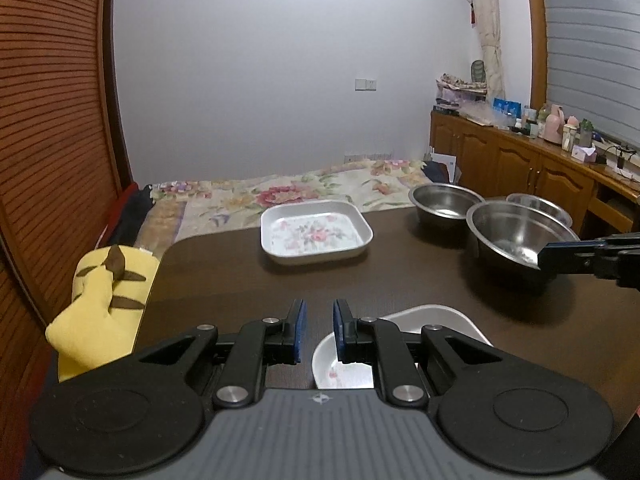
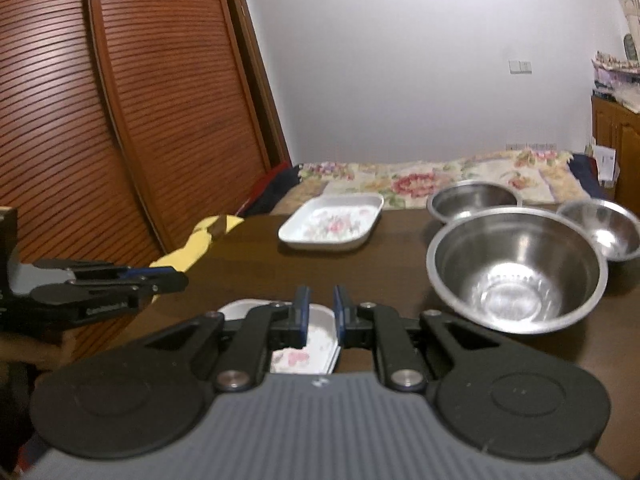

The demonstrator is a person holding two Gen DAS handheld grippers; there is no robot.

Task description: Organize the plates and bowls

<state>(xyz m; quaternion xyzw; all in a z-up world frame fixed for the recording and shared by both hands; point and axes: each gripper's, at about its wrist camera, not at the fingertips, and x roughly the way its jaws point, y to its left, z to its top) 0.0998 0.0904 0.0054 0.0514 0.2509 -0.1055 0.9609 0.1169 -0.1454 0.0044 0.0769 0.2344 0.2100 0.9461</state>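
At the far left, just off the edge of the dark brown wooden worktop (image 1: 224, 276), lies a yellow plush toy with brown markings (image 1: 102, 300), clear of the dishes. The left hand-held gripper (image 1: 319, 330) hovers low over the near part of the worktop, its blue-padded fingers set a narrow gap apart and holding nothing; just beneath and to its right sits a near white rectangular dish with a pink floral print (image 1: 434, 320), largely hidden behind the gripper body. Further back, around the middle, rests a second white rectangular floral dish (image 1: 316, 232), well apart from the first. The right hand-held gripper (image 2: 321, 312) is also slightly parted and empty, poised above the near dish's far end. To the right stand three bowls close together: a large shiny stainless steel bowl (image 2: 516, 272) nearest, a medium steel bowl (image 2: 472, 198) behind it and a small steel bowl (image 2: 600, 230) to its right; whether their rims touch is hard to tell in the blurred right view. Nothing looks stacked yet. The risk ahead is that narrow jaws would pinch the glossy dish rim poorly, so it could tilt, slip and knock the worktop, while a nudged steel bowl could slide into its neighbours.
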